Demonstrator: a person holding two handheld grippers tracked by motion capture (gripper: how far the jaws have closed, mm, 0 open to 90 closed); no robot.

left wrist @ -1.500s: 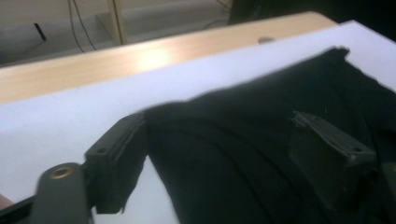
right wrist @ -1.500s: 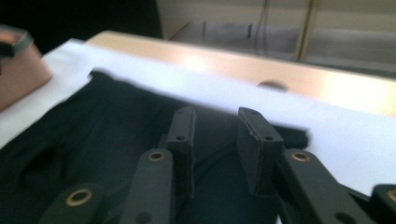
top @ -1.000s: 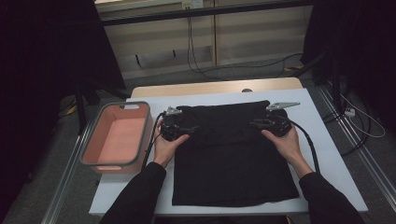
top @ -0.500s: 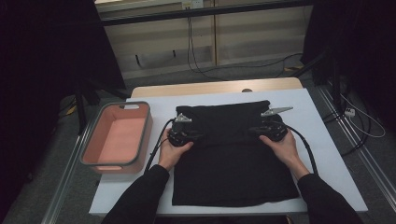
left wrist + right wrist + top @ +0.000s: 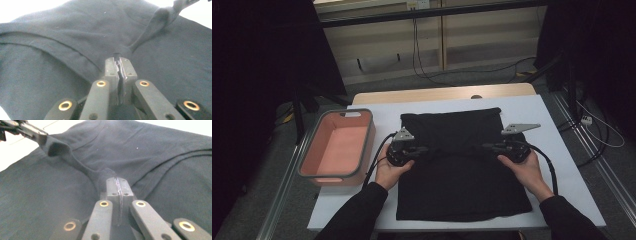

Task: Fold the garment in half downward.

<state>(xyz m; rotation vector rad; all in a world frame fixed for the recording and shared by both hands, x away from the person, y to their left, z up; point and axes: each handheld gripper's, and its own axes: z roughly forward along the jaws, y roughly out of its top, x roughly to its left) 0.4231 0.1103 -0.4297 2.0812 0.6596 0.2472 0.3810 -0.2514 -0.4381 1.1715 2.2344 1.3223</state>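
Black garment [image 5: 462,170] lies spread on the white table [image 5: 552,150], w/ both tools set on it abt mid-length: left tool [image 5: 424,149] at its left edge, right tool [image 5: 486,146] near its right edge, tips pointing inward toward each other. Cloth between them is pulled into a low ridge. Left tool's jaws have just been closing; in the left gripper view they're clamped on a pinch of the black fabric [image 5: 75,37], cloth bunched at the tips. Right tool [image 5: 117,182] same: jaws pressed together w/ a fold of fabric [image 5: 150,152] caught between, a taut crease running from it toward the other tool. Pink bin [image 5: 337,145] sits left of the garment, just beside the left hand [image 5: 388,170].
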